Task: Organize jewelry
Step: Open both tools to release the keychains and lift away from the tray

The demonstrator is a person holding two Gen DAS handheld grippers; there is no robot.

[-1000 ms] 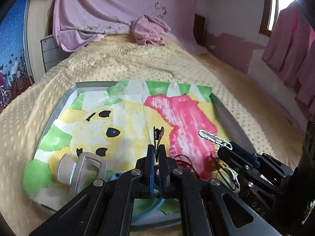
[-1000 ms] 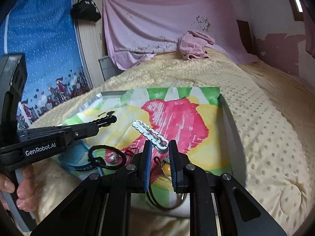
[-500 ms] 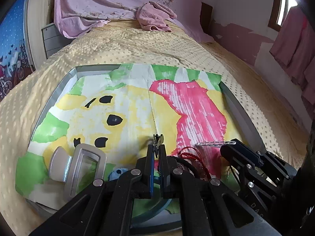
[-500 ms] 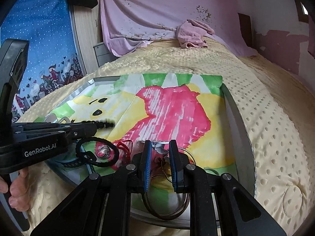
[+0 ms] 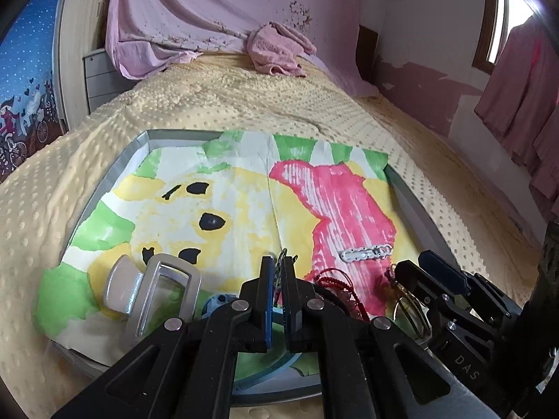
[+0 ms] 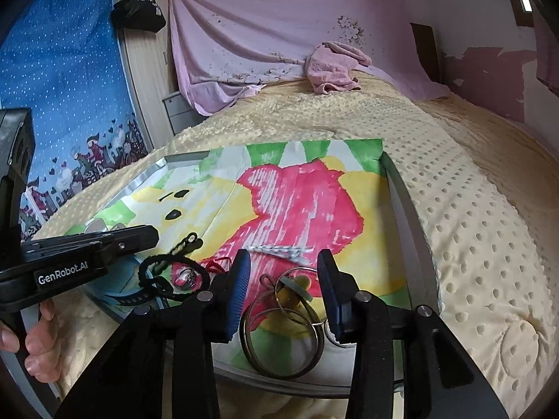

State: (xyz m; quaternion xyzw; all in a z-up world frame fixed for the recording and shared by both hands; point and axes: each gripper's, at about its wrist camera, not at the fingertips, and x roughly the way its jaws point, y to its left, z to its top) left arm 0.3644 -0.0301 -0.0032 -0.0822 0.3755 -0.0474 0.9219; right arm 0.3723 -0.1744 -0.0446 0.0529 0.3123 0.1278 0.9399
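On a bed covered in a dotted yellow blanket (image 5: pixel 244 104), a grey tray (image 5: pixel 115 171) lined with a painted paper sheet (image 5: pixel 241 202) holds a scatter of jewelry.

The left gripper (image 5: pixel 276 272) is clenched on a small dark hair clip (image 5: pixel 283 257), whose tip pokes out beyond the narrow gap between the blue pads. The right gripper (image 6: pixel 284 272) is released, its jaws spread wide above a cluster of metal bangles (image 6: pixel 283 335) and a yellow charm (image 6: pixel 291 291) at the near edge of the tray.

A white chain-link clip (image 5: pixel 365 253) lies flat on the pink patch of the paper, just beyond the right gripper's tips and apart from both tools.

Only the left wrist view shows a silver buckle (image 5: pixel 164 289) with a rounded silver piece (image 5: pixel 120 288) beside it at the tray's near left, and a blue bracelet (image 5: pixel 279 370) under the left tool.

Only the right wrist view shows a black cord bracelet (image 6: pixel 174 276) ringing a small silver ring (image 6: pixel 184 276) in the near left part of the tray, a strand of red string (image 6: pixel 216 263) just beyond them, and the person's fingers (image 6: pixel 35 345) on the left tool's handle.

Both views show a crumpled pink towel (image 6: pixel 332 66) at the far end of the bed against a draped pink sheet (image 6: pixel 279 28); a black bag (image 6: pixel 138 10) hangs at far left in the right wrist view alone.
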